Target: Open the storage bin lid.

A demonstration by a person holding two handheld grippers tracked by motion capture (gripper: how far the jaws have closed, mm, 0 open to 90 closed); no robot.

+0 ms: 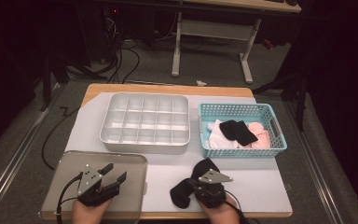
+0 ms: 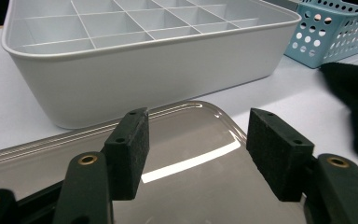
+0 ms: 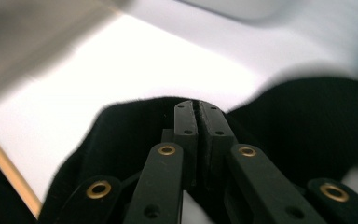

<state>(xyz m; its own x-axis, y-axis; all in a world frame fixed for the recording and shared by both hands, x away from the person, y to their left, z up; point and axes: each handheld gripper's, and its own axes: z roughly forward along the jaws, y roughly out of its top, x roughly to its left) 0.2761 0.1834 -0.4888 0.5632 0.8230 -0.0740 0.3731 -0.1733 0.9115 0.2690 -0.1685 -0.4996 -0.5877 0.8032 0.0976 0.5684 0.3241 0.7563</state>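
Black sock (image 1: 191,182) is seen lying on the white mat (image 1: 256,182) near the front edge of the table, just in front of the blue basket (image 1: 242,111). One end of it reaches toward the basket, and the other bends back toward the table's front edge. It is gripped by the right gripper (image 1: 200,183), held in a hand that comes in from the bottom of the high view. In the right gripper view the jaws are seen pressed together, with black cloth (image 3: 121,126) bunched around and beneath their tips; that view is blurred at its far edges.

More socks are held in the blue basket: a black pair (image 1: 237,131) is laid over white (image 1: 219,135) and pink ones (image 1: 260,135). To the left of the basket, a grey divided tray (image 1: 144,122) is placed on the mat, its compartments bare.

The left gripper (image 1: 113,171) is held over a clear, smoky lid (image 1: 70,186) that is laid flat at the front left corner of the table. Its jaws are spread wide apart, and nothing is caught between them. In the left gripper view the pads (image 2: 133,149) are shown above the lid's glossy surface, with the tray's near wall (image 2: 144,79) just beyond and a corner of the basket (image 2: 335,28) at the upper right.
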